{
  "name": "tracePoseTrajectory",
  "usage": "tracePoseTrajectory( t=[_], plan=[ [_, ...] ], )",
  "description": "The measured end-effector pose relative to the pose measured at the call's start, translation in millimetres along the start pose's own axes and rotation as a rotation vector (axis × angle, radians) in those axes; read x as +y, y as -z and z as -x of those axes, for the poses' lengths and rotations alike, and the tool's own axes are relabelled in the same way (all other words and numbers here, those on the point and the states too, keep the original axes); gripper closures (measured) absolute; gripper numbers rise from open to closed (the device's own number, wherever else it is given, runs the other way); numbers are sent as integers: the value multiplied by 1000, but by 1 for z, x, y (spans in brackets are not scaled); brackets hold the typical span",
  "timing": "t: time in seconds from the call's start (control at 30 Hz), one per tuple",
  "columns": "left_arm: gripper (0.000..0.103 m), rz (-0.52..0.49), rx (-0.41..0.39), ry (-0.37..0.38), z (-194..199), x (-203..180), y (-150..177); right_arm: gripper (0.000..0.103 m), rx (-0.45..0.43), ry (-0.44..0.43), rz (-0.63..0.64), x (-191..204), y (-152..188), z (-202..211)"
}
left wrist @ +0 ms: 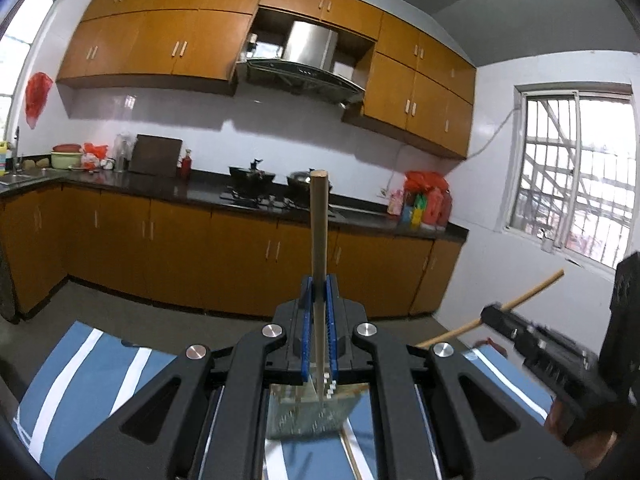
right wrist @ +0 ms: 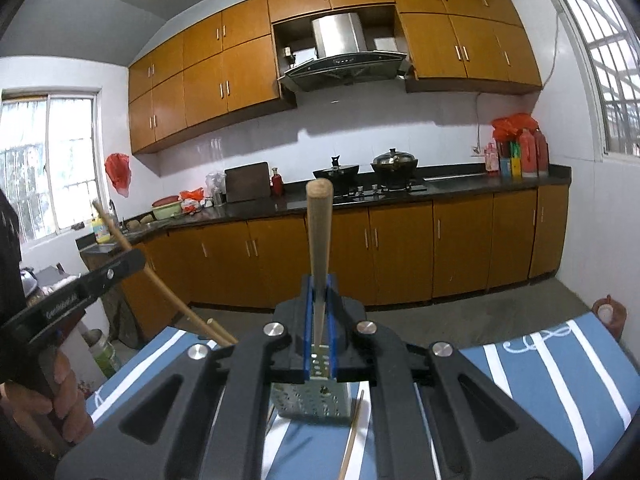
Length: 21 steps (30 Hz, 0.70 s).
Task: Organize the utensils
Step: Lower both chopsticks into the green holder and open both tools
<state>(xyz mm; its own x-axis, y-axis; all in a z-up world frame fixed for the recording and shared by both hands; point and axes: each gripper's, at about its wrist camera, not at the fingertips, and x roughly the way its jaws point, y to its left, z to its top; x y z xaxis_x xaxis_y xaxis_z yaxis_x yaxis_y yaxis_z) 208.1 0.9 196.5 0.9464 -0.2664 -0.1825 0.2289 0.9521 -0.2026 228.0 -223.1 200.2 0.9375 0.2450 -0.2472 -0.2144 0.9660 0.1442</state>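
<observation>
My left gripper (left wrist: 319, 292) is shut on a wooden chopstick (left wrist: 319, 232) that points forward and up. My right gripper (right wrist: 319, 292) is shut on another wooden chopstick (right wrist: 319, 240), also pointing up. Under each gripper a perforated metal utensil holder (left wrist: 308, 412) stands on the blue-and-white striped tablecloth (left wrist: 80, 380); it also shows in the right wrist view (right wrist: 312, 400). The right gripper with its chopstick (left wrist: 520, 304) shows at the right of the left view. The left gripper (right wrist: 116, 264) and its chopstick (right wrist: 160, 284) show at the left of the right view.
A loose chopstick (right wrist: 352, 436) lies on the cloth beside the holder. Orange kitchen cabinets (left wrist: 240, 248), a dark counter (left wrist: 200, 188) with pots (right wrist: 394, 162) and a range hood (right wrist: 344, 60) fill the background. Barred windows (left wrist: 576, 172) flank the room.
</observation>
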Motion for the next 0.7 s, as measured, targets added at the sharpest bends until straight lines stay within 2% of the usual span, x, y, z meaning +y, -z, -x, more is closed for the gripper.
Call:
tracePoseTrajectory(
  t=[0.17, 0.4, 0.7],
  plan=[
    [96, -1, -25, -44, -19, -3, 3, 95, 53, 14, 12, 0, 3, -30],
    [96, -30, 10, -76, -41, 0, 21, 95, 122, 11, 4, -2, 14, -57],
    [96, -27, 67, -82, -56, 6, 35, 94, 161, 16, -5, 2, 24, -69]
  ],
)
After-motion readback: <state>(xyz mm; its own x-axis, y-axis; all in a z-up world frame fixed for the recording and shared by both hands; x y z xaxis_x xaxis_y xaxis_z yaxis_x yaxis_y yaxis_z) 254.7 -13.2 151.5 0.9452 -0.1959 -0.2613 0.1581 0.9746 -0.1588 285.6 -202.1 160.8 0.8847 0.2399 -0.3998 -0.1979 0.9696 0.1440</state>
